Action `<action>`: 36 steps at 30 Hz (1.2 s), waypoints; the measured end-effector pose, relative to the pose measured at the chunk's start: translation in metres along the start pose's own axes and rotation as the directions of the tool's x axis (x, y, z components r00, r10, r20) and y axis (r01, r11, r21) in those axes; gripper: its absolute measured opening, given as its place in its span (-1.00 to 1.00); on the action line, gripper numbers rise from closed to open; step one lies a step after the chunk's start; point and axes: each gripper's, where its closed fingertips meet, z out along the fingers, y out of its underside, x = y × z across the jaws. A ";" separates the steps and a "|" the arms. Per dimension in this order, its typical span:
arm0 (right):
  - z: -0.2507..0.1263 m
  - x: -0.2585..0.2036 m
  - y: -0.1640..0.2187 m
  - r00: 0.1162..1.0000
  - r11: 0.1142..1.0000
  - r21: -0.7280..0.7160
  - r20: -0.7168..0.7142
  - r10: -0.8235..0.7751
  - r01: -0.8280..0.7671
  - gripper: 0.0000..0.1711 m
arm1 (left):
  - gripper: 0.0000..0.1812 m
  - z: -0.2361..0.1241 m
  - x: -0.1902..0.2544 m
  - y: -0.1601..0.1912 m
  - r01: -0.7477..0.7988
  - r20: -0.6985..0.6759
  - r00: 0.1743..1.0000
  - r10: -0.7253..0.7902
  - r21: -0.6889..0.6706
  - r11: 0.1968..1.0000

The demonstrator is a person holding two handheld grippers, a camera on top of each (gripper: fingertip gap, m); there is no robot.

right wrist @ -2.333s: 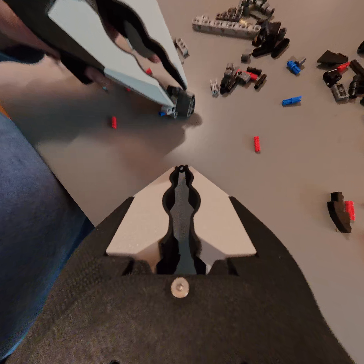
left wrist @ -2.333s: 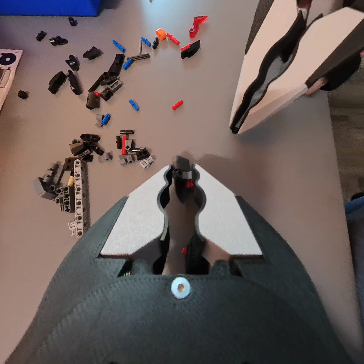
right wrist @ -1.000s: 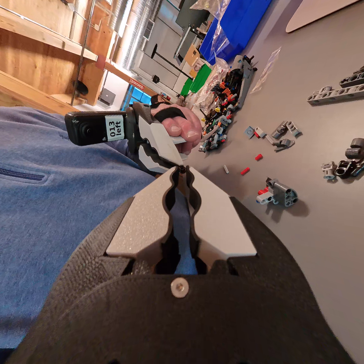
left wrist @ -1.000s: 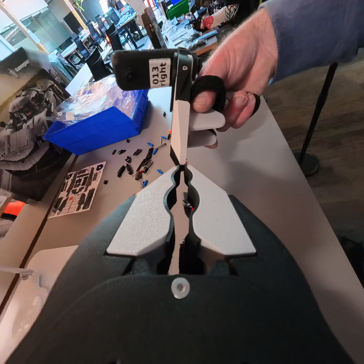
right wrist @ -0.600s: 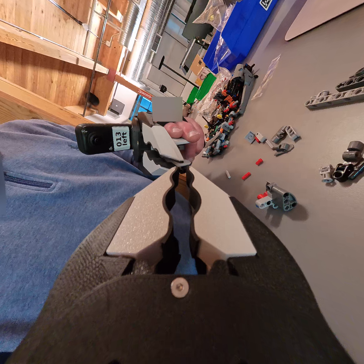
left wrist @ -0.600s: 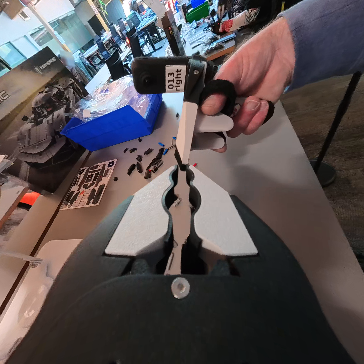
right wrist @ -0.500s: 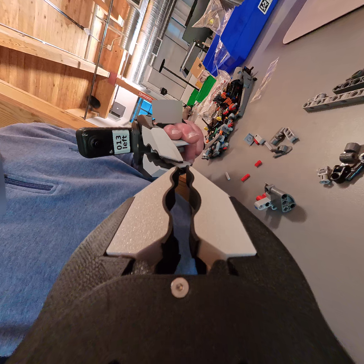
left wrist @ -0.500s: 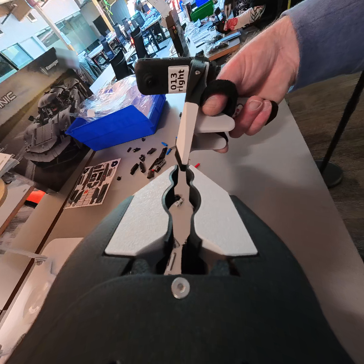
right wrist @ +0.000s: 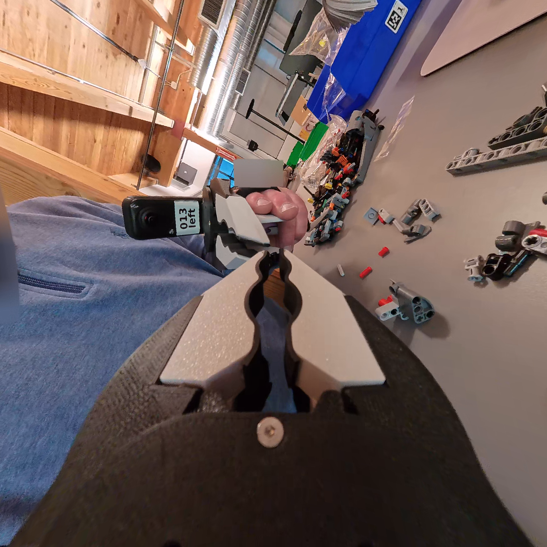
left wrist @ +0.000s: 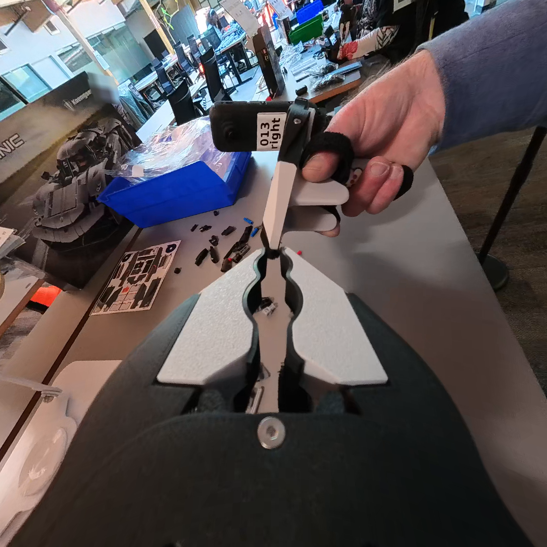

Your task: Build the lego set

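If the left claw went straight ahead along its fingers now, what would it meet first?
Probably the right claw: its tip sits right at the left claw, around a small dark piece. Whether they already touch is unclear.

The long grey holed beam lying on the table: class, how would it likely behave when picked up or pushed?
The long grey beam looks like rigid plastic, so probably stiff and light. Lying flat, it should slide rather than roll. Its holes likely aid grip.
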 end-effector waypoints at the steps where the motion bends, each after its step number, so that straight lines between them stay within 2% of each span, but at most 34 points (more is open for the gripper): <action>1: 0.000 0.000 -0.001 1.000 1.000 0.001 0.002 0.000 0.000 -0.96 | -0.93 0.001 0.000 0.001 -0.002 0.002 1.000 0.002 -0.005 1.000; 12: -0.001 -0.002 -0.013 1.000 0.999 0.040 -0.005 -0.001 0.001 -0.95 | -1.00 0.006 -0.012 0.000 -0.002 0.062 0.998 0.002 -0.004 1.000; 19: -0.009 -0.004 -0.028 0.999 0.991 0.130 -0.036 -0.039 0.043 -0.88 | -1.00 0.006 -0.025 -0.008 0.137 0.072 0.987 -0.141 0.065 0.988; 22: -0.011 -0.005 -0.033 0.973 0.969 0.148 -0.149 -0.178 0.200 -0.85 | -1.00 0.007 -0.028 -0.010 0.263 0.031 0.963 -0.268 0.103 0.959; 24: -0.011 -0.003 -0.032 0.879 0.915 0.064 -0.314 -0.360 0.397 -0.83 | -1.00 0.007 -0.032 -0.011 0.376 -0.003 0.925 -0.379 0.129 0.917; 26: -0.011 -0.004 -0.032 0.740 0.838 -0.041 -0.447 -0.503 0.545 -0.81 | -1.00 0.007 -0.036 -0.012 0.476 -0.037 0.879 -0.476 0.151 0.867; 28: -0.014 -0.001 -0.034 0.526 0.728 -0.191 -0.575 -0.627 0.658 -0.81 | -1.00 0.008 -0.037 -0.014 0.563 -0.085 0.826 -0.557 0.158 0.811; 30: -0.016 -0.002 -0.038 0.312 0.613 -0.332 -0.633 -0.708 0.717 -0.83 | -1.00 0.009 -0.039 -0.015 0.638 -0.122 0.770 -0.627 0.163 0.752; 32: -0.014 -0.003 -0.039 0.169 0.529 -0.434 -0.635 -0.754 0.729 -0.85 | -1.00 0.011 -0.039 -0.015 0.687 -0.142 0.727 -0.672 0.157 0.710; 34: -0.012 -0.004 -0.039 0.095 0.483 -0.479 -0.631 -0.770 0.733 -0.90 | -1.00 0.015 -0.038 -0.014 0.718 -0.155 0.696 -0.701 0.147 0.680; 36: -0.013 -0.004 -0.039 0.069 0.474 -0.494 -0.635 -0.769 0.729 -0.90 | -1.00 0.017 -0.036 -0.013 0.728 -0.163 0.686 -0.709 0.135 0.673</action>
